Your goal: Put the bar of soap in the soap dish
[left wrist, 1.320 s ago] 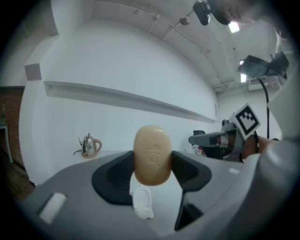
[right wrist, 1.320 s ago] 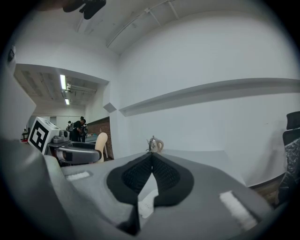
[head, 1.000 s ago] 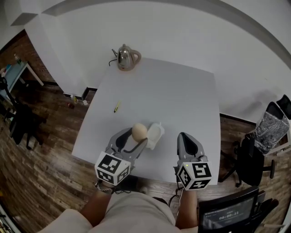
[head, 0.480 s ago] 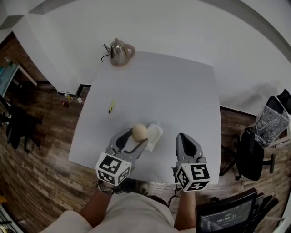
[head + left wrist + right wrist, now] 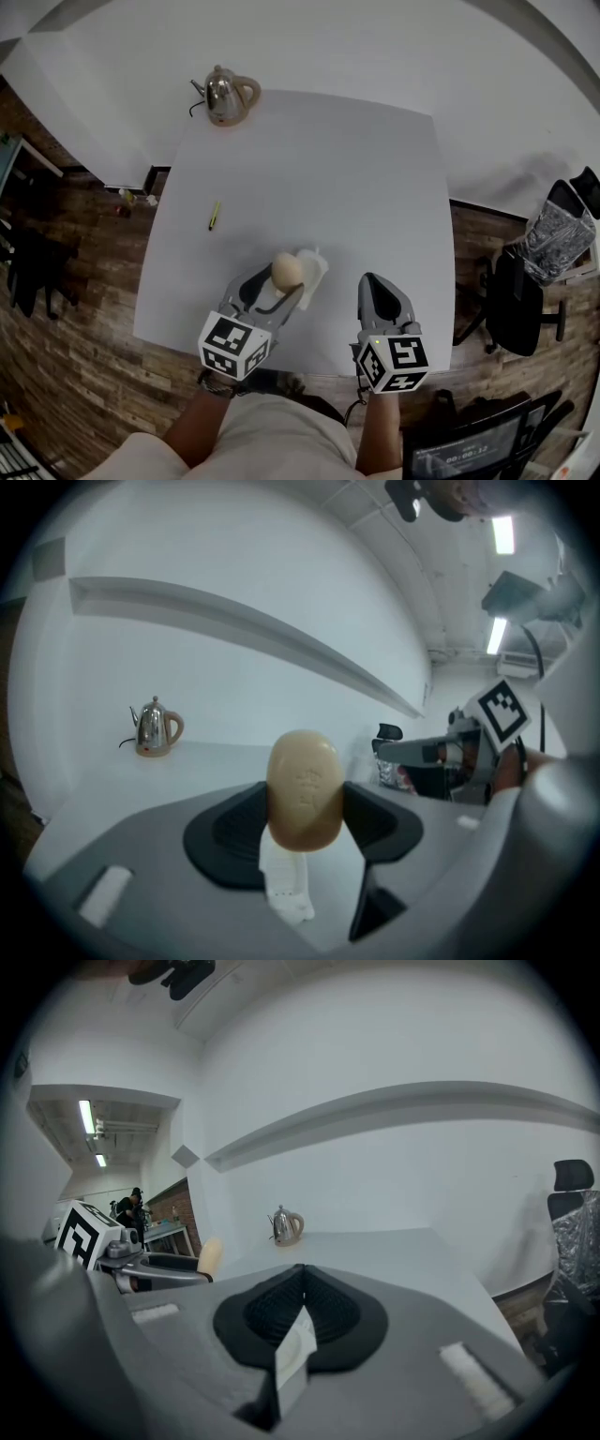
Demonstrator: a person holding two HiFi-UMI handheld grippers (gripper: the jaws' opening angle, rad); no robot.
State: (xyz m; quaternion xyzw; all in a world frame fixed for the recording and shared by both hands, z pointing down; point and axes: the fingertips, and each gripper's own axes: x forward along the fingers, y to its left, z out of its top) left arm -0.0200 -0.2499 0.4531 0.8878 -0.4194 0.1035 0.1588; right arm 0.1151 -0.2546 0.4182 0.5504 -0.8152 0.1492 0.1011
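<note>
A tan oval bar of soap [image 5: 288, 270] stands upright between the pads of my left gripper [image 5: 282, 280], which is shut on it just above the white table [image 5: 356, 187]. The white soap dish [image 5: 316, 278] lies on the table right beside the soap, on its right. In the left gripper view the soap [image 5: 304, 792] fills the gap between the jaws and the dish [image 5: 286, 885] shows below it. My right gripper [image 5: 378, 282] hovers to the right, near the table's front edge, holding nothing. Its black pads [image 5: 302, 1312] meet at the tips.
A steel kettle [image 5: 223, 94] stands at the table's far left corner. A small yellow-green pen [image 5: 215, 216] lies near the left edge. An office chair [image 5: 525, 300] stands on the wooden floor to the right. The table's front edge runs just under both grippers.
Both grippers have sunk a little toward the table, the left one still gripping the soap. The head view has shifted, so the kettle and pen sit further left in it.
</note>
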